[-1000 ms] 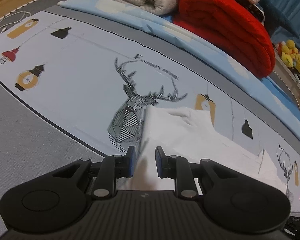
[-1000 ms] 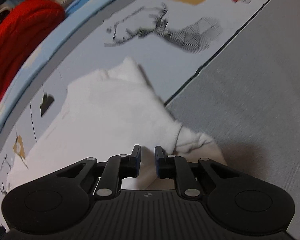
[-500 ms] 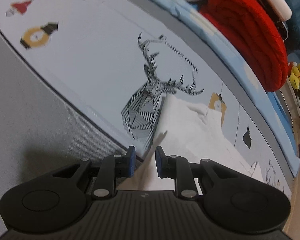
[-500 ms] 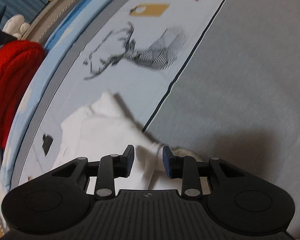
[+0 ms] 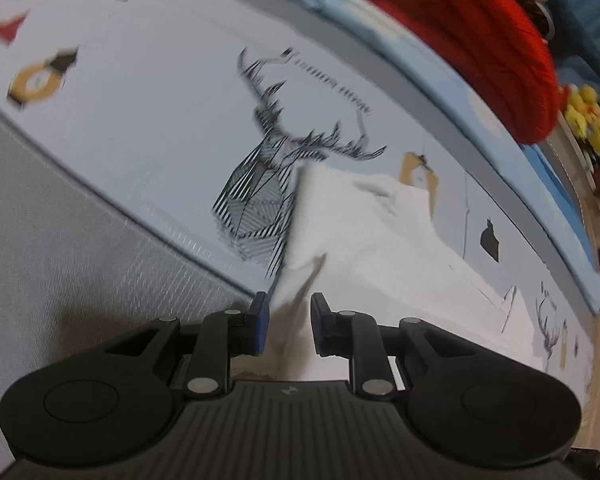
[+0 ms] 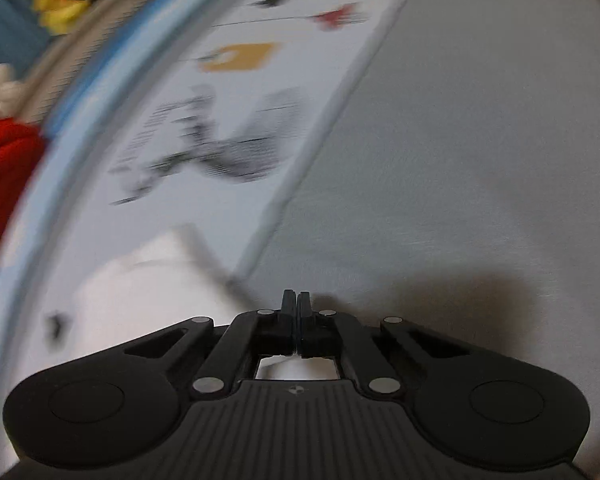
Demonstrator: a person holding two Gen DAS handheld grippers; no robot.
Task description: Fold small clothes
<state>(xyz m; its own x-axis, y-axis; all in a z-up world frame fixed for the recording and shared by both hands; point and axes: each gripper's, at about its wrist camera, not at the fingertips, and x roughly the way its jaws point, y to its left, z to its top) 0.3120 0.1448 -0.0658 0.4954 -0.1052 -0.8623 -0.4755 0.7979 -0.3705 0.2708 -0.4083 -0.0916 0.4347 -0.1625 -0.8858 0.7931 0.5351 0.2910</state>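
Observation:
A small white garment (image 5: 372,240) lies rumpled on a pale sheet printed with a deer head (image 5: 268,188). My left gripper (image 5: 287,312) hovers low over its near left corner. The blue pads stand a little apart, a raised fold of cloth runs into the gap, and neither pad visibly presses on it. In the blurred right wrist view the white garment (image 6: 148,288) sits lower left. My right gripper (image 6: 296,300) is shut at the garment's near edge, where the cloth runs in under the fingertips. White fabric shows under the fingers.
A grey bedcover (image 6: 460,160) fills the near side of the bed. A folded red blanket (image 5: 480,40) lies along the far edge, past a blue border strip (image 5: 440,76). Yellow plush toys (image 5: 588,120) sit beyond the bed's end.
The right gripper opened over the garment's edge, then closed with its jaws together, while swinging sideways and rolling. The left gripper tilted slightly; its jaws kept the same gap.

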